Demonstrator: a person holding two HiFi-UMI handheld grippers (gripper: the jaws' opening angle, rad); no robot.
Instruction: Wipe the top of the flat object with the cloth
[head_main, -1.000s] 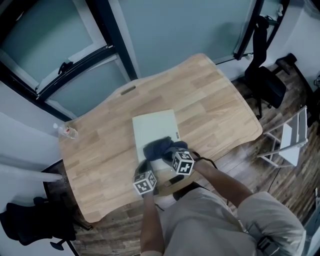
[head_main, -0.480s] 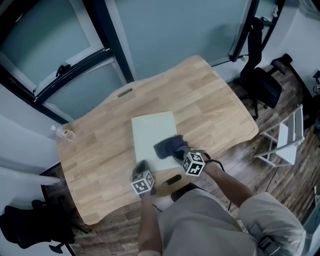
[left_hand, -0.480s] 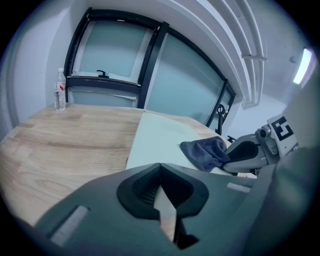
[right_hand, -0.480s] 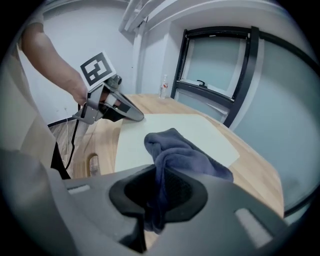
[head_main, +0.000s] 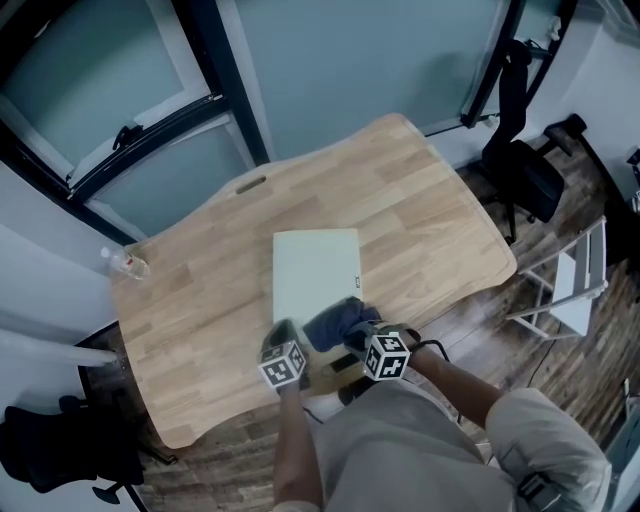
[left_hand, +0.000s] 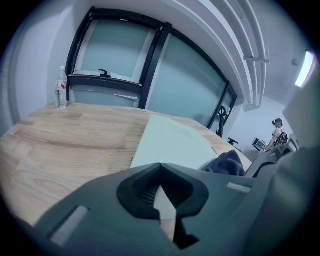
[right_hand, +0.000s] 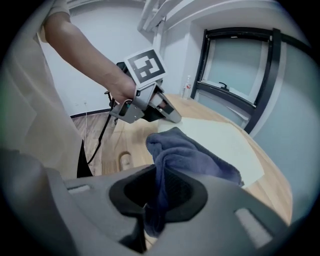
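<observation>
A pale green flat object lies on the wooden table. A dark blue cloth sits bunched on its near edge, hanging partly over it. My right gripper is shut on the cloth, which trails from its jaws onto the flat object. My left gripper is at the object's near left corner, jaws closed with a pale sliver of the flat object between them. The right gripper view shows the left gripper resting on that corner.
A small water bottle stands at the table's far left edge. A slot handle is cut near the table's far edge. Dark office chairs and a white stand are on the floor to the right. Windows line the far wall.
My right gripper has dragged the cloth back toward me, from the object's near right part to its near edge. The left gripper has stayed at the near left corner.
</observation>
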